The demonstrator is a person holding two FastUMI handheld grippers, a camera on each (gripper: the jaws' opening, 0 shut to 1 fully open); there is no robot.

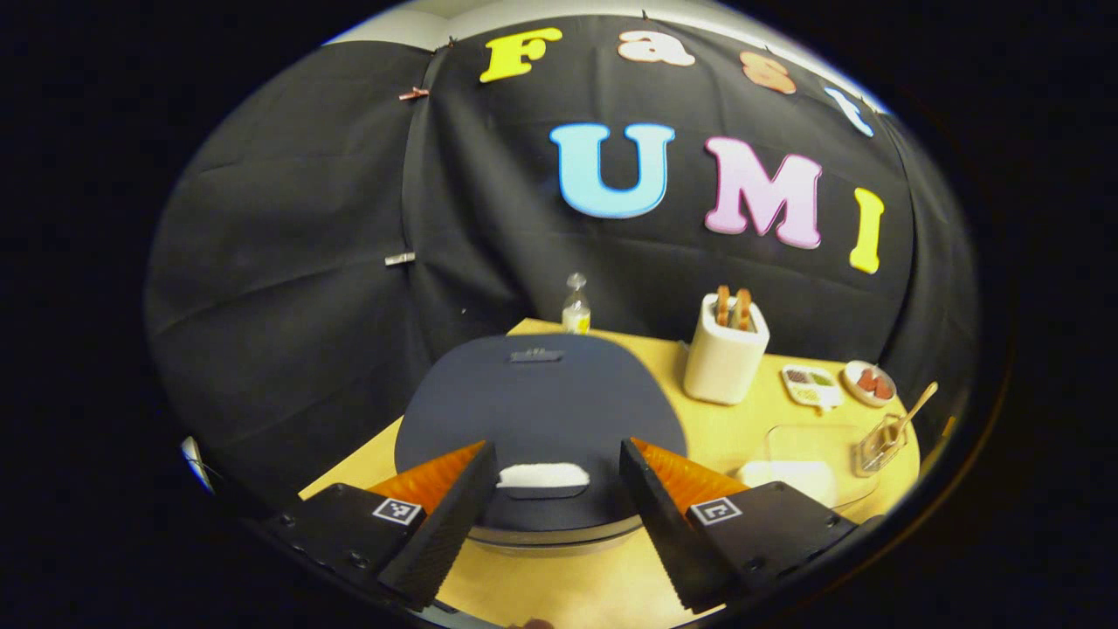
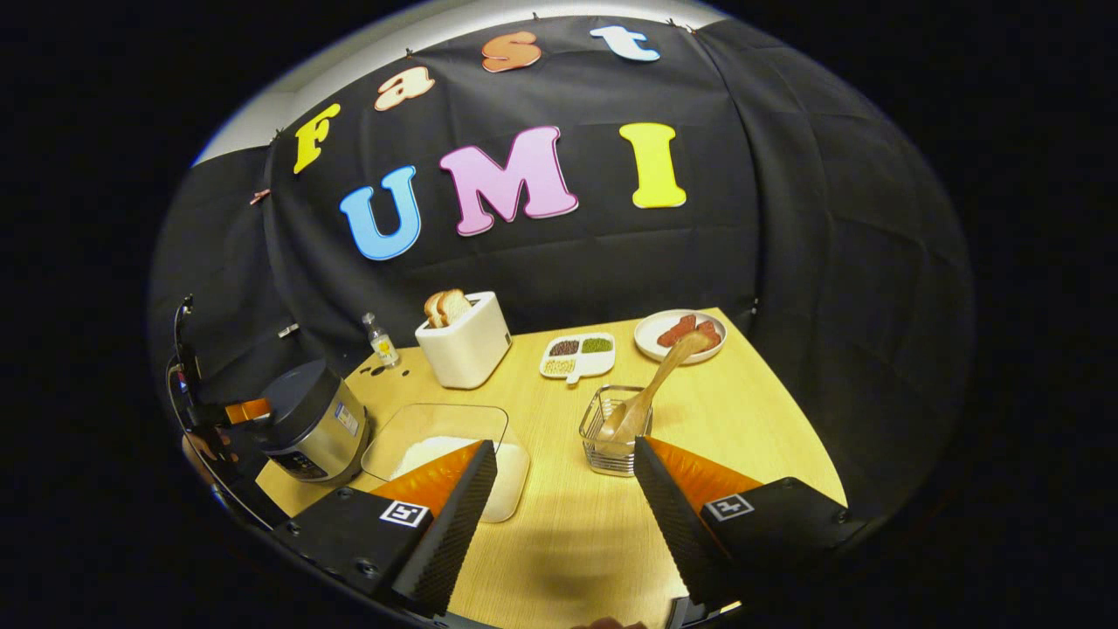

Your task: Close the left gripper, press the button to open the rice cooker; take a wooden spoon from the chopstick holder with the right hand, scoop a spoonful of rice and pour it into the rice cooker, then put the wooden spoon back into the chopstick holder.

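Observation:
The rice cooker [image 1: 537, 411] has a dark closed lid, and its white button [image 1: 543, 475] sits at the front edge. My left gripper [image 1: 556, 507] is open, hovering just in front of the cooker with the button between its fingers' lines. From the right gripper view the cooker [image 2: 314, 424] stands at the far left, with the left gripper [image 2: 229, 412] beside it. A wooden spoon [image 2: 651, 384] leans in the wire chopstick holder [image 2: 614, 437]. My right gripper [image 2: 565, 507] is open above the table, short of the holder. A clear container of rice [image 2: 445, 459] lies left of it.
A white toaster [image 2: 465, 339] with bread stands at the back, a small bottle [image 2: 381, 341] to its left. A divided dish of beans [image 2: 576, 355] and a plate of sausages [image 2: 681, 334] sit at the back right. The wooden table [image 2: 742, 419] ends close behind them.

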